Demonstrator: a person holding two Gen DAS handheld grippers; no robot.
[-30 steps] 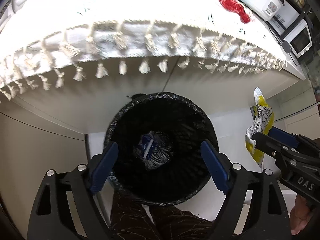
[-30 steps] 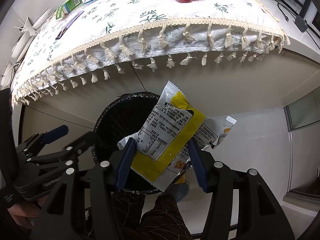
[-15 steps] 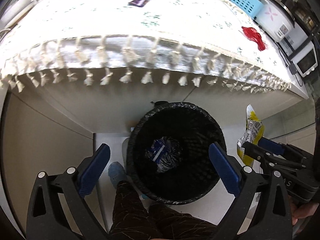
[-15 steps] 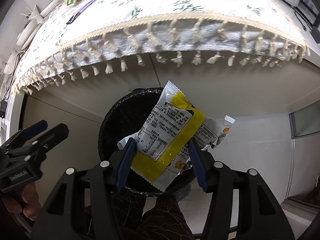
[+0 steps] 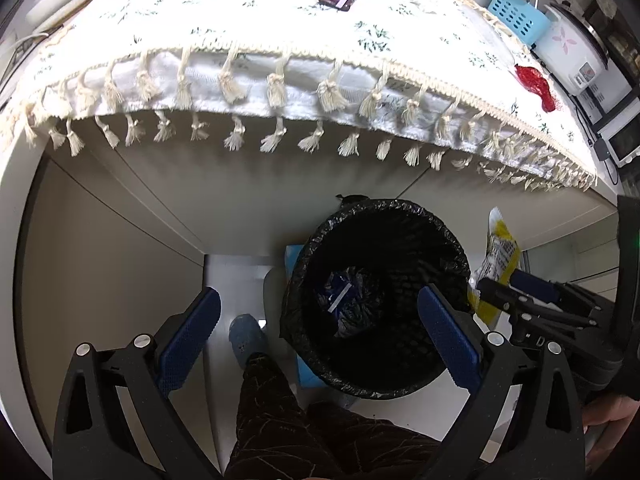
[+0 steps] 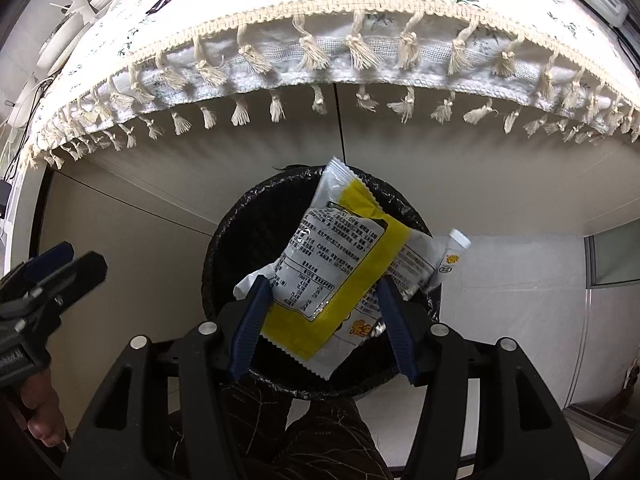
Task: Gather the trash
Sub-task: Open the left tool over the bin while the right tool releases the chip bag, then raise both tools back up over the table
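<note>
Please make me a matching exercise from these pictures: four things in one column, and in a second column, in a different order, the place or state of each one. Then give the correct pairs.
Things:
1. yellow and white snack wrapper
2. trash bin
3. red net
4. left gripper

Place or state:
A. lies on the flowered tablecloth
B. open and empty
C. clamped in the right gripper, above the bin
D. stands on the floor in front of the cabinet, lined with a black bag

Pairs: 1-C, 2-D, 3-A, 4-B
</note>
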